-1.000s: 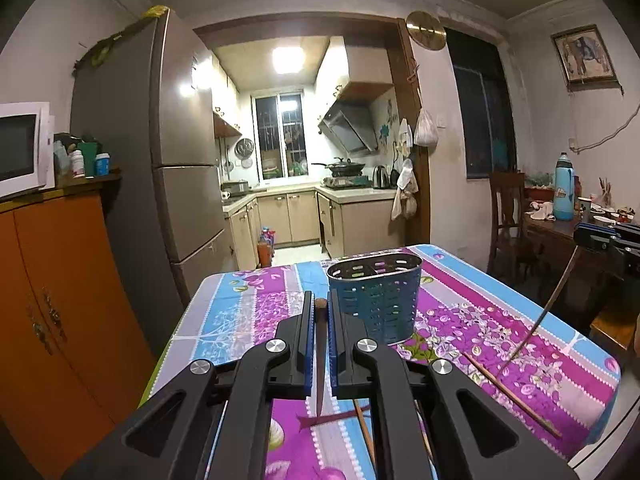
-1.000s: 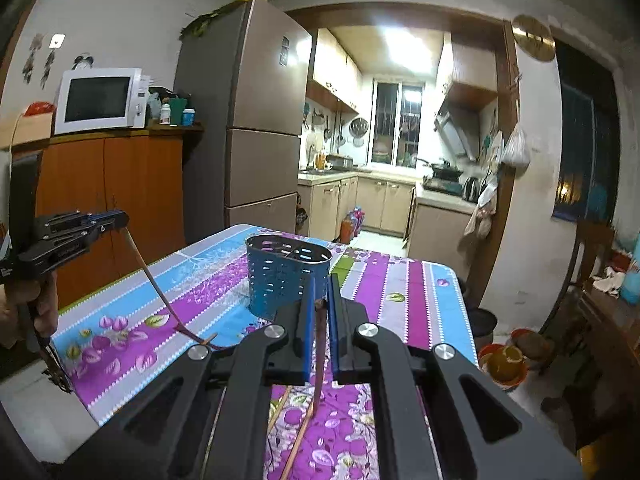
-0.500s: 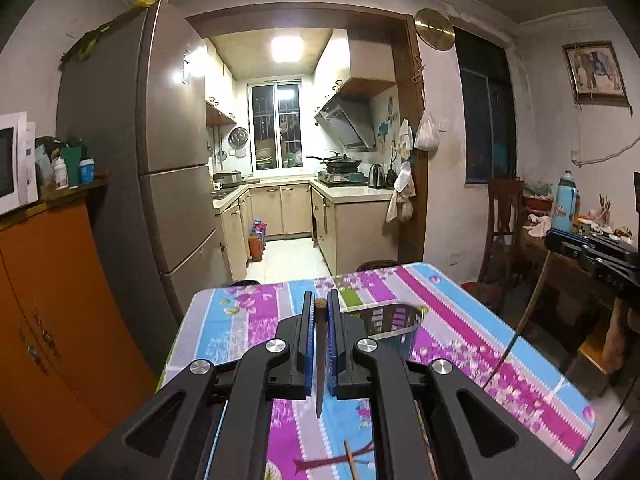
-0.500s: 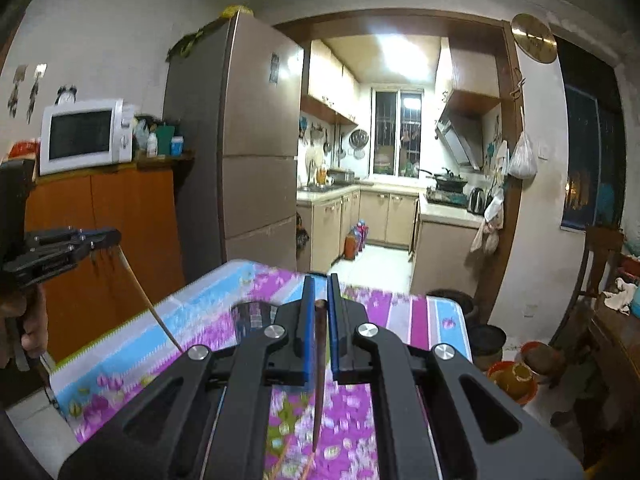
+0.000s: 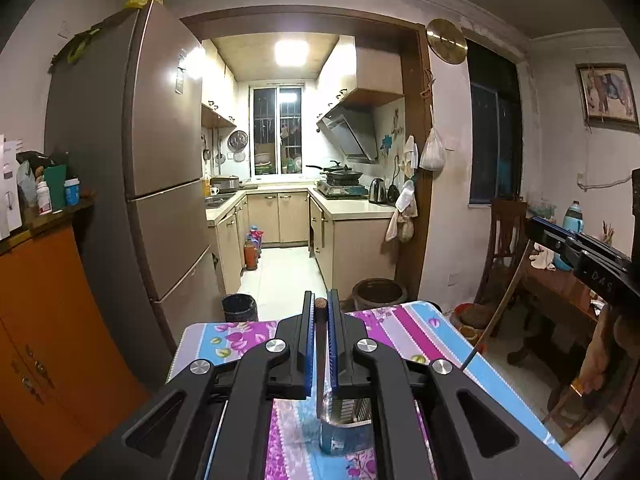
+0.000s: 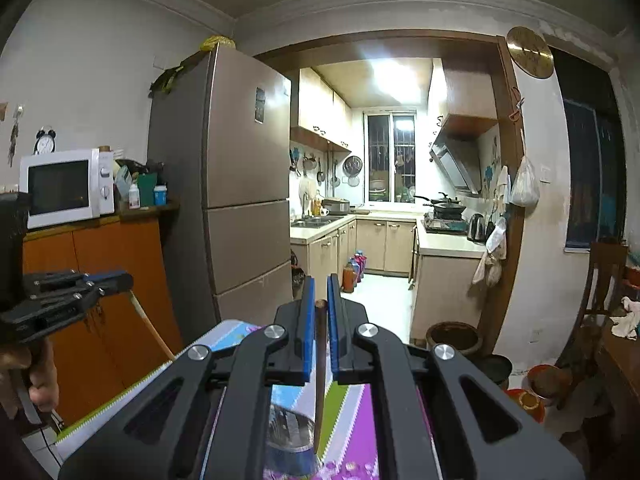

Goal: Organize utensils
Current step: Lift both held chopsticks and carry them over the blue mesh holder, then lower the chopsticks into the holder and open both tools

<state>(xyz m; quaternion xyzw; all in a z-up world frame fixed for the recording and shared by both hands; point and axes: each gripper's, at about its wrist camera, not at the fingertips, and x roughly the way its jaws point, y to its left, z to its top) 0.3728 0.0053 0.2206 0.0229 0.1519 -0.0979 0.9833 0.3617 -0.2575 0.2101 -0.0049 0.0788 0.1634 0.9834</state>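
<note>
My left gripper (image 5: 320,299) is shut on a brown chopstick (image 5: 321,360) that hangs down toward the blue perforated utensil holder (image 5: 346,434) on the floral tablecloth (image 5: 404,322). In the right wrist view my right gripper (image 6: 320,283) is shut on a second chopstick (image 6: 320,376) that hangs tip-down beside the holder (image 6: 290,440). Each camera catches the other gripper raised at the side: the right gripper (image 5: 538,229) with its chopstick (image 5: 500,310), and the left gripper (image 6: 120,280) with its chopstick (image 6: 152,330). A hand (image 6: 38,376) holds the left one.
A tall fridge (image 5: 160,168) and an orange cabinet (image 5: 44,320) stand left of the table, with a microwave (image 6: 64,186) on top. A black bin (image 5: 239,307) and a clay jar (image 5: 378,292) sit beyond the far edge. A wooden chair (image 5: 506,236) and a cluttered side table (image 5: 560,280) are at the right.
Both grippers have risen with their chopsticks still clamped. The table and holder have sunk low in both views, and the loose chopsticks on the cloth have dropped out of sight.
</note>
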